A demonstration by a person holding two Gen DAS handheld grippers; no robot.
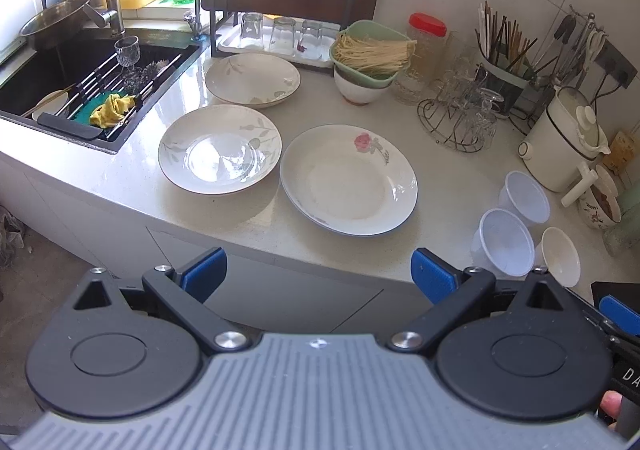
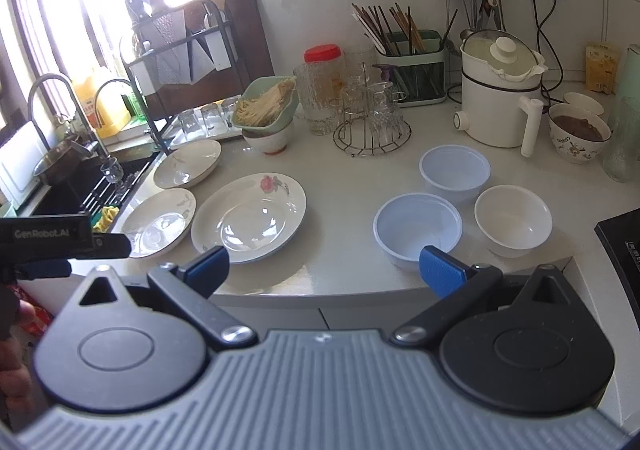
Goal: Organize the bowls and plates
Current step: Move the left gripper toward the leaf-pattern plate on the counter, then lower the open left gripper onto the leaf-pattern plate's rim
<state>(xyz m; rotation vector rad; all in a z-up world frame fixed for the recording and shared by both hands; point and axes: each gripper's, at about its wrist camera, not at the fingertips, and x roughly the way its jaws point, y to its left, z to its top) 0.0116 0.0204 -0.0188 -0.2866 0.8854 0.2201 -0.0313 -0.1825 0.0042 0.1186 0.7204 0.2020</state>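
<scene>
**Nothing stacked yet: plates and bowls all lie loose on the counter**

Both tools hang back off the counter edge. The left gripper (image 1: 318, 270) is spread wide with nothing between its blue pads; the right gripper (image 2: 324, 268) is equally wide and empty.

In the right wrist view, the rose plate (image 2: 249, 217) sits at 12 o'clock from the gripper. Two leaf plates lie toward 10 o'clock, the nearer leaf plate (image 2: 159, 222) just beside the rose plate and the farther leaf plate (image 2: 187, 169) behind it by the sink (image 1: 48, 66). At 1 to 2 o'clock stand three bowls, apart: two plastic bowls (image 2: 417, 228) (image 2: 455, 172) and a white ceramic bowl (image 2: 513, 220).

As I judge it, the sorting has barely begun: gathering plates into one pile and nesting the bowls all remains.
</scene>
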